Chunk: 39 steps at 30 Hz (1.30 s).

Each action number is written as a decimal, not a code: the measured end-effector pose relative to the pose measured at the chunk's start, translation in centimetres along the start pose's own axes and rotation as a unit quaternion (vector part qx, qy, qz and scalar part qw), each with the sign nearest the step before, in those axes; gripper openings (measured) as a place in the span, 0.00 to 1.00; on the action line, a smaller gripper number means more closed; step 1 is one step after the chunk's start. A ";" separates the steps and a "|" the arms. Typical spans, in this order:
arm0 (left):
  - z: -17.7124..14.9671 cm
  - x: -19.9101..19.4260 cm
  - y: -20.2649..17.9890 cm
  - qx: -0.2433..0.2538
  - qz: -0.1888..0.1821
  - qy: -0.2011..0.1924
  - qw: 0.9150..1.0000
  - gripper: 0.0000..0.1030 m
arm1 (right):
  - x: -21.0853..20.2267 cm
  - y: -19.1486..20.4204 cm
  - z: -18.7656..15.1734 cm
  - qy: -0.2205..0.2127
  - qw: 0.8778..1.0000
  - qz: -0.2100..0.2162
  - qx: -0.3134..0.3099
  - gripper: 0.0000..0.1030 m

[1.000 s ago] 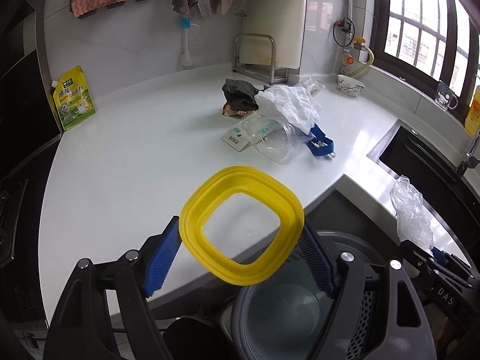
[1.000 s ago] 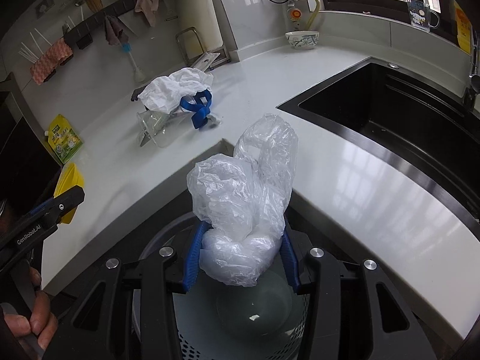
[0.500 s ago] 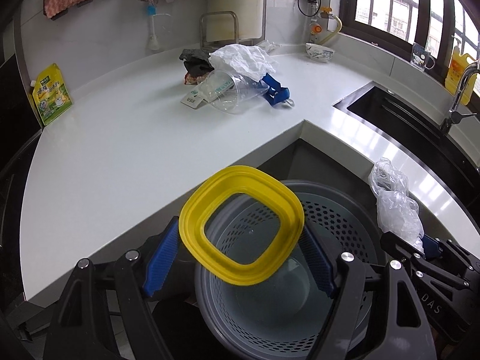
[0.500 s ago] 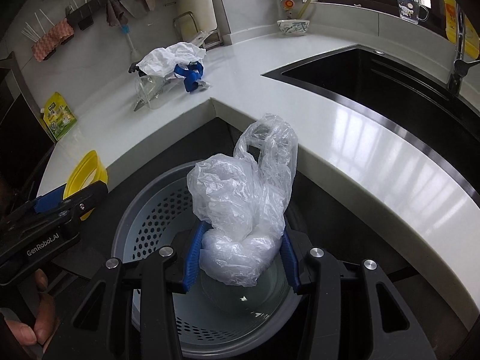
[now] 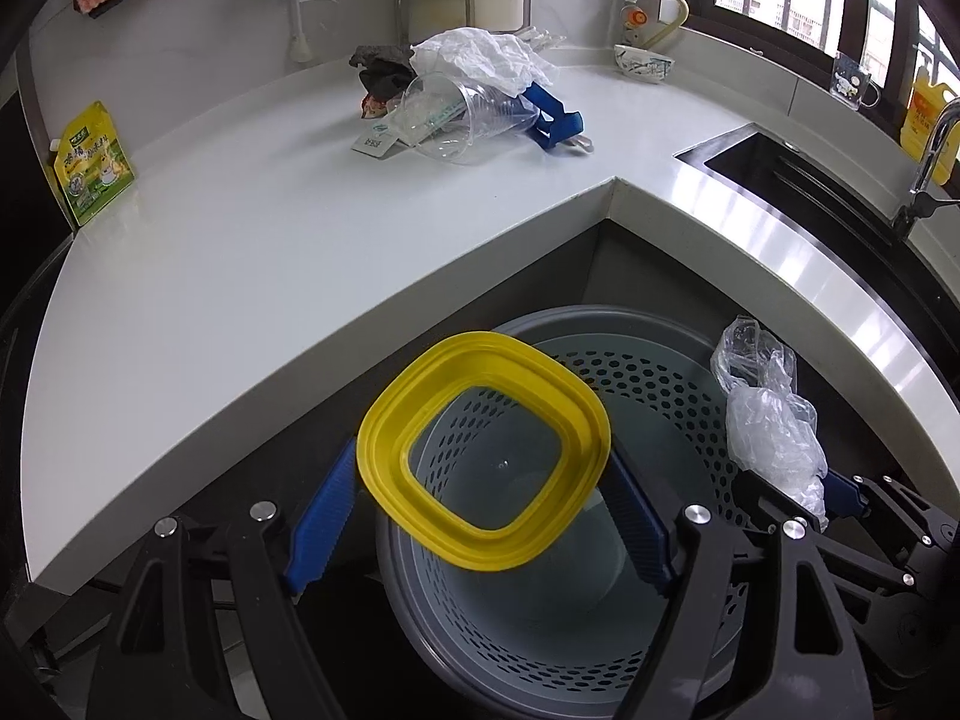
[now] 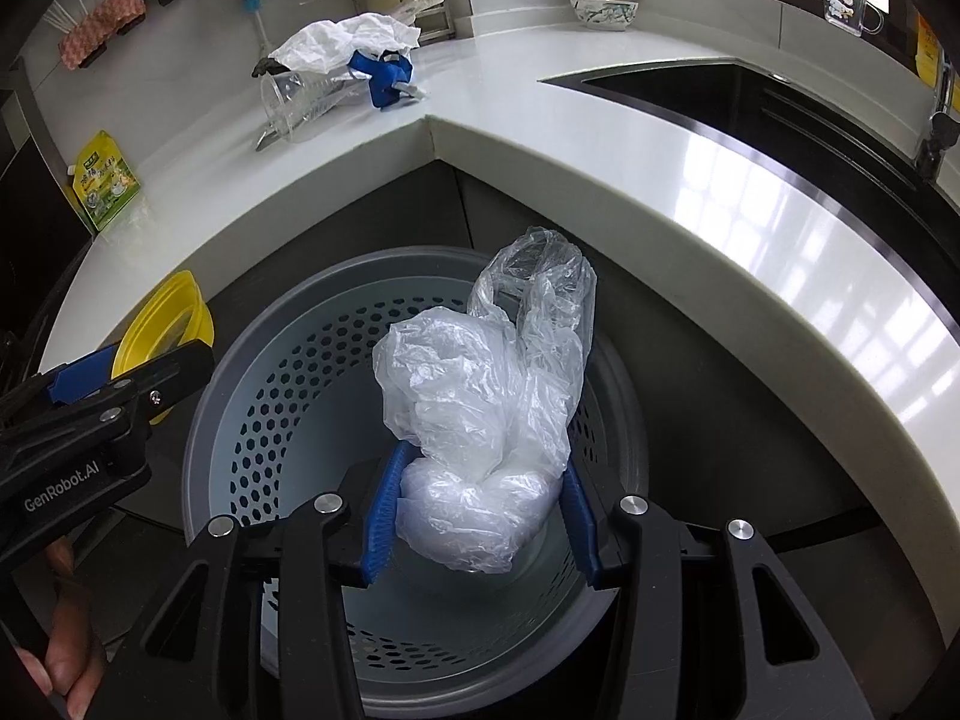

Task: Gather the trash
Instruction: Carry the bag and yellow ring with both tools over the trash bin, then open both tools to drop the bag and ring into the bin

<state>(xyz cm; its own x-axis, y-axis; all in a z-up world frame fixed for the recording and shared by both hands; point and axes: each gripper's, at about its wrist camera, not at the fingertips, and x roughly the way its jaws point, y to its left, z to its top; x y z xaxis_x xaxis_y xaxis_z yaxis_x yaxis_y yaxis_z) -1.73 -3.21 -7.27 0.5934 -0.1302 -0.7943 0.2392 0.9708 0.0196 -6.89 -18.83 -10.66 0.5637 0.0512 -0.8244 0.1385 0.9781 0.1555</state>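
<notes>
A yellow lid is pinched by the left gripper above the grey bin; beside it, a crumpled plastic bag is clamped between the right gripper fingers over the same bin.

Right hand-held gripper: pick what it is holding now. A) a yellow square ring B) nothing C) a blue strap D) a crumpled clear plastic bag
D: the right hand-held gripper is shut on the crumpled clear plastic bag, held above the perforated grey bin; the yellow ring is in the left hand-held gripper.
</notes>
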 end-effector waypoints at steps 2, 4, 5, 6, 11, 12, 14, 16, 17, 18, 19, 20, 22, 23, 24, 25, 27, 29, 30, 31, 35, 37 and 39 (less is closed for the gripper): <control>-0.1 0.2 -0.2 0.002 0.000 0.003 1.000 0.75 | 0.3 0.0 -0.1 0.004 1.000 0.001 -0.001 0.43; -0.2 0.5 -0.3 0.002 -0.002 0.005 1.000 0.75 | 0.7 -0.1 -0.2 0.007 1.000 0.004 0.002 0.43; -0.2 0.6 -0.3 0.001 -0.005 0.004 1.000 0.75 | 1.0 -0.1 -0.3 0.010 1.000 0.007 0.004 0.43; -0.3 0.7 -0.3 0.000 -0.007 0.003 1.000 0.75 | 1.5 -0.2 -0.4 0.017 1.000 0.009 0.007 0.43; -0.9 1.9 -0.7 0.004 -0.009 0.013 1.000 0.75 | 3.0 -0.2 -1.0 0.034 0.999 0.015 0.009 0.43; -1.0 2.2 -0.7 0.003 -0.010 0.016 1.000 0.75 | 3.3 -0.1 -1.2 0.036 0.999 0.016 0.009 0.43; -1.2 2.6 -0.8 0.004 -0.012 0.019 1.000 0.75 | 3.6 -0.1 -1.3 0.040 0.999 0.017 0.007 0.43; -1.3 3.2 -0.9 0.005 -0.011 0.023 1.000 0.75 | 4.0 -0.1 -1.4 0.044 0.999 0.018 0.007 0.43; -1.4 3.4 -0.8 0.005 -0.012 0.026 1.000 0.75 | 4.1 -0.1 -1.5 0.046 0.999 0.018 0.007 0.43; -1.4 3.6 -0.8 0.005 -0.012 0.029 0.999 0.75 | 4.1 -0.1 -1.5 0.046 0.999 0.018 0.005 0.43; -1.5 3.7 -0.7 0.004 -0.012 0.032 0.999 0.75 | 4.3 0.0 -1.3 0.046 0.999 0.017 0.003 0.43; -1.5 3.8 -0.7 0.003 -0.012 0.033 0.999 0.75 | 4.5 0.0 -1.2 0.046 0.999 0.016 0.002 0.43; -1.5 3.8 -0.5 0.000 -0.014 0.035 0.999 0.77 | 4.7 0.1 -1.0 0.045 0.999 0.016 0.002 0.43; -1.4 3.8 -0.4 -0.002 -0.015 0.035 0.999 0.78 | 4.7 0.1 -0.9 0.044 0.999 0.016 0.002 0.44; -1.4 3.7 -0.3 -0.004 -0.015 0.033 0.999 0.80 | 4.7 0.1 -0.9 0.043 0.999 0.014 0.002 0.46; -1.4 3.6 -0.2 -0.004 -0.013 0.030 0.999 0.81 | 4.5 0.2 -1.0 0.041 0.999 0.013 0.000 0.48; -1.4 3.3 -0.1 -0.003 -0.009 0.028 1.000 0.82 | 4.2 0.2 -0.9 0.034 0.999 0.013 -0.002 0.56; -1.4 3.3 -0.1 -0.003 -0.009 0.028 1.000 0.83 | 4.0 0.2 -1.0 0.029 0.999 0.013 -0.002 0.56; -1.4 3.2 -0.1 -0.003 -0.009 0.029 1.000 0.83 | 4.0 0.1 -0.9 0.029 1.000 0.013 -0.002 0.57; -1.4 3.2 -0.1 -0.003 -0.009 0.030 1.000 0.83 | 4.0 0.1 -0.9 0.028 1.000 0.012 -0.002 0.58; -1.3 2.8 -0.1 -0.002 -0.008 0.026 1.000 0.83 | 3.9 0.0 -0.8 0.025 1.000 0.015 -0.002 0.60; -1.3 2.8 -0.1 -0.002 -0.008 0.025 1.000 0.84 | 3.7 -0.1 -0.8 0.024 1.000 0.014 -0.003 0.61; -1.2 2.7 -0.2 -0.003 -0.008 0.025 1.000 0.84 | 3.6 0.0 -0.8 0.023 1.000 0.014 -0.003 0.61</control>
<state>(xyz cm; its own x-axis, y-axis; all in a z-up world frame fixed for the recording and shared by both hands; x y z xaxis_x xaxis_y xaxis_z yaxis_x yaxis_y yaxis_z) -1.11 -3.48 -10.19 0.5512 -0.1355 -0.8233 0.2432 0.9700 0.0032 -5.50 -18.47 -14.11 0.5295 0.0883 -0.8437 0.1170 0.9775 0.1758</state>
